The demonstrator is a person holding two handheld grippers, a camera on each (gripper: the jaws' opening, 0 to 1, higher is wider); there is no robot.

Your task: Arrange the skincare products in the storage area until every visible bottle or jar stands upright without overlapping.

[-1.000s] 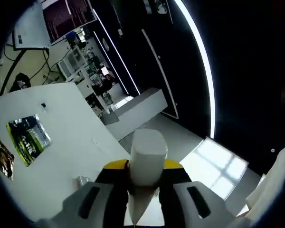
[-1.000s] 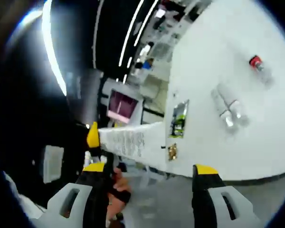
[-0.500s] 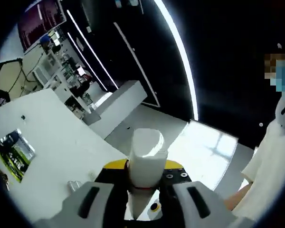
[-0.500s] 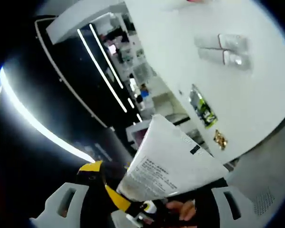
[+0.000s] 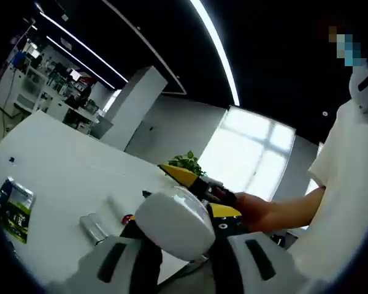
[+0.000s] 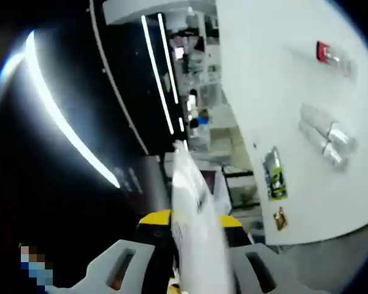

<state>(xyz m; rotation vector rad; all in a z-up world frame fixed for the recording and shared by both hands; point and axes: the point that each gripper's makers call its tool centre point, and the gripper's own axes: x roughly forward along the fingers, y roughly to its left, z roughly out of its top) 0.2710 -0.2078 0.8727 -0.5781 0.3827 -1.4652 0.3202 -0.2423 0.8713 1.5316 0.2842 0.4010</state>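
A white tube with a rounded white cap (image 5: 172,223) is clamped between the jaws of my left gripper (image 5: 178,242), which is shut on it above the table's near edge. In the right gripper view the same kind of white tube (image 6: 190,196) shows edge-on and blurred, and my right gripper (image 6: 191,223) is shut on it. In the left gripper view the right gripper's yellow fingertips (image 5: 184,174) sit just behind the cap, held by a hand (image 5: 254,211). Two silver tubes (image 6: 325,135) and a red-capped item (image 6: 326,52) lie flat on the white table (image 6: 282,73).
A green sachet (image 6: 275,177) and a small gold sachet (image 6: 281,218) lie near the table's edge; the green sachet (image 5: 12,208) and a silver tube (image 5: 92,226) also lie on the table in the left gripper view. A person in a white shirt (image 5: 343,184) stands to the right.
Both views have swung a lot. The tube now shows edge-on between the right gripper's jaws, which have closed on it. The right gripper and hand have come into the left gripper view.
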